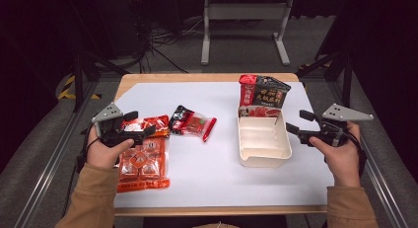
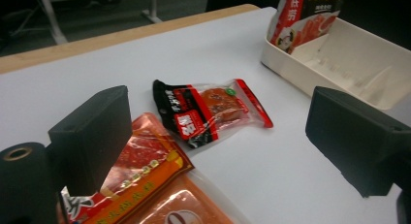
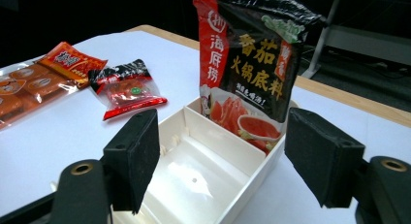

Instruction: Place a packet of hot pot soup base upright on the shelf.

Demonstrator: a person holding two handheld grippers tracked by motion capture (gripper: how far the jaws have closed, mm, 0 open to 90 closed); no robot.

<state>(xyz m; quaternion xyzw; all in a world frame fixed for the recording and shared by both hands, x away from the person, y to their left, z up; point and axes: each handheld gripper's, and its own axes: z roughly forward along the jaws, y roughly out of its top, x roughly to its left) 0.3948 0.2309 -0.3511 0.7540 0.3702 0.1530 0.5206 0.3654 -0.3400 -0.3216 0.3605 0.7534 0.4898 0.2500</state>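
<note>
A white divided tray [image 1: 263, 154] is seen at the right of the table [image 1: 212, 188], with a black-and-red sauce pouch [image 1: 262, 94] stood upright in its far compartment. The right gripper [image 1: 297, 123] is held just right of the tray, its jaws wide apart with nothing between them. At the left, the left gripper [image 1: 140, 123] is held over a large orange packet [image 1: 144, 166], jaws apart and empty. A small red packet [image 1: 192, 122] lies between them, apart from both.
</note>
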